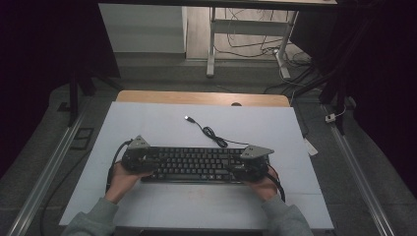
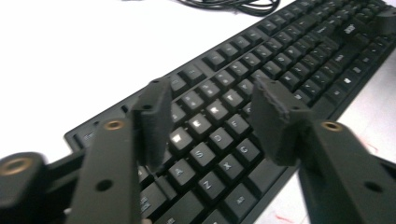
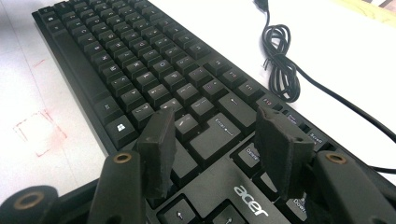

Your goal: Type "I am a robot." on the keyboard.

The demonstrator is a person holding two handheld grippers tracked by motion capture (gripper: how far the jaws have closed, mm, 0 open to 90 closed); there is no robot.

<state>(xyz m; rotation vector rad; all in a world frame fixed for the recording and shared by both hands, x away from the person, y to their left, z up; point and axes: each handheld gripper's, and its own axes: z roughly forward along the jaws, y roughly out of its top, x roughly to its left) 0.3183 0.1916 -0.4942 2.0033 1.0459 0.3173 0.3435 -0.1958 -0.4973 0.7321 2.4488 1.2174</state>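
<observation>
A black Acer keyboard [image 1: 196,164] lies flat across the white mat, its keys facing up. My left gripper [image 1: 150,162] hovers over the keyboard's left end; in the left gripper view its jaws [image 2: 212,88] stand apart above the letter keys [image 2: 205,123] with nothing between them. My right gripper [image 1: 237,167] is over the right end; in the right gripper view [image 3: 215,116] its jaws are spread above the Enter key [image 3: 217,133], gripping nothing. The keyboard's cable [image 1: 211,132] runs in a coiled bundle [image 3: 280,70] to a USB plug [image 1: 188,118] behind it.
The white mat [image 1: 162,123] covers a wooden table [image 1: 196,97]. Faint red marks [image 3: 39,130] are drawn on the mat in front of the keyboard. Beyond the table stand a desk's white legs [image 1: 211,49] and loose floor cables [image 1: 255,46].
</observation>
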